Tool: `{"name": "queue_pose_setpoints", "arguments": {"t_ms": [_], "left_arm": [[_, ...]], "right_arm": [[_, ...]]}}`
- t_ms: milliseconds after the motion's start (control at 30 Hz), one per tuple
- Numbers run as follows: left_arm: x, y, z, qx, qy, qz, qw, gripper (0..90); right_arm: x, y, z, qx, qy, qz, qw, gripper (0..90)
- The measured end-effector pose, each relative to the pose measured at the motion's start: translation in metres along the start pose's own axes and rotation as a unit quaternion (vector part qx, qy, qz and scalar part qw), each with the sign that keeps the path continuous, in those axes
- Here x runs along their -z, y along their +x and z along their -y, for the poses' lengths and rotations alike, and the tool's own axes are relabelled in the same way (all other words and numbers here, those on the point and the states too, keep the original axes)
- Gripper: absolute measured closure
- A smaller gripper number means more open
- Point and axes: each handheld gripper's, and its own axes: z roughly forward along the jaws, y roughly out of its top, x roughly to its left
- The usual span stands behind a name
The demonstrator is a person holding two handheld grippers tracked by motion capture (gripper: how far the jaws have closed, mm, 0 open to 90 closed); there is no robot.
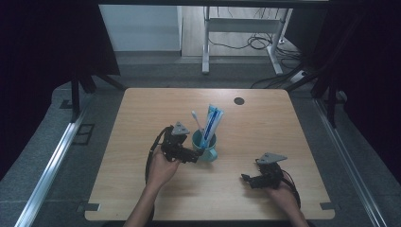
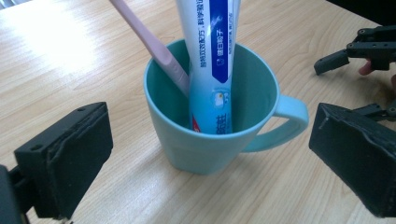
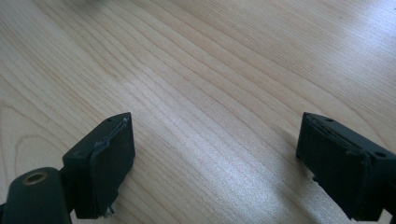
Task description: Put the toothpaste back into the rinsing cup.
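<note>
I'm starting nearest me, at the right gripper (image 1: 246,178): it sits low over bare bench (image 1: 142,189), jaws spread wide with nothing between them, just pale wood grain under the black pads in the right gripper view. It's well apart from the action.

Moving up to the left gripper (image 1: 202,152), and this is where the work is. Its jaws are fully spread and have hold of nothing. In the left gripper view the teal cup (image 2: 210,140) stands dead ahead between the 2 pads, clear of both. The cup is upright on the bench, its handle (image 2: 285,123) sticking out toward the pad on that view's right. My call: the left hand is the nearer one by far, so any next move belongs to it, and it turns on that straight-ahead line to the cup wall.

Inside the cup stand 2 things, long axes near vertical. The toothpaste tube (image 2: 212,60) is glossy, white and blue with print, cap end down, leaning slightly. Just beside it the toothbrush (image 2: 154,46), a slim pale pink plastic handle, slants away to the view's upper left, head up. The cup looks like smooth matte plastic, tapering to its base.

Farthest off, a small dark round disc (image 1: 239,100) lies near the bench's far edge.
</note>
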Motion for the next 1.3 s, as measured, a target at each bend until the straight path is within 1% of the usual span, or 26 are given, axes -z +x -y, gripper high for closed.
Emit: {"name": "queue_pose_setpoints", "arguments": {"t_ms": [100,167,200,400,567,733,933,1000,1100,1300], "left_arm": [[0.003,0.001,0.004,0.003,0.0,-0.004,1.0,0.3],[0.005,0.002,0.007,-0.003,0.003,-0.009,1.0,0.2],[0.006,0.003,0.009,-0.002,0.003,-0.01,0.9999,0.2],[0.012,0.008,0.019,0.013,-0.004,-0.009,0.9999,0.0],[0.017,0.011,0.028,0.02,-0.008,-0.011,0.9997,0.0],[0.02,0.014,0.039,0.025,-0.003,-0.017,0.9995,0.0],[0.026,0.017,0.049,0.024,0.001,-0.03,0.9993,0.0],[0.028,0.017,0.054,0.021,0.008,-0.037,0.9991,0.0],[0.03,0.018,0.059,0.023,0.016,-0.044,0.9987,0.0],[0.031,0.02,0.073,0.031,0.021,-0.047,0.9982,0.0]], "right_arm": [[0.0,0.0,0.0,0.0,0.0,-0.001,1.0,11.7],[0.0,0.0,0.0,0.0,0.0,0.0,1.0,11.7],[0.0,0.0,0.0,0.001,-0.001,0.0,1.0,11.7],[0.0,0.0,0.0,0.0,0.0,0.0,1.0,11.7],[0.0,0.0,0.0,-0.001,0.0,0.0,1.0,11.7],[0.0,0.0,0.0,-0.001,0.0,0.001,1.0,11.7],[0.0,0.0,0.0,-0.001,0.0,0.0,1.0,11.7],[0.0,0.0,0.0,-0.001,0.0,0.0,1.0,11.8],[0.0,0.0,0.0,-0.001,0.0,0.0,1.0,11.8],[0.0,0.0,0.0,0.0,-0.001,0.0,1.0,11.7]]}}
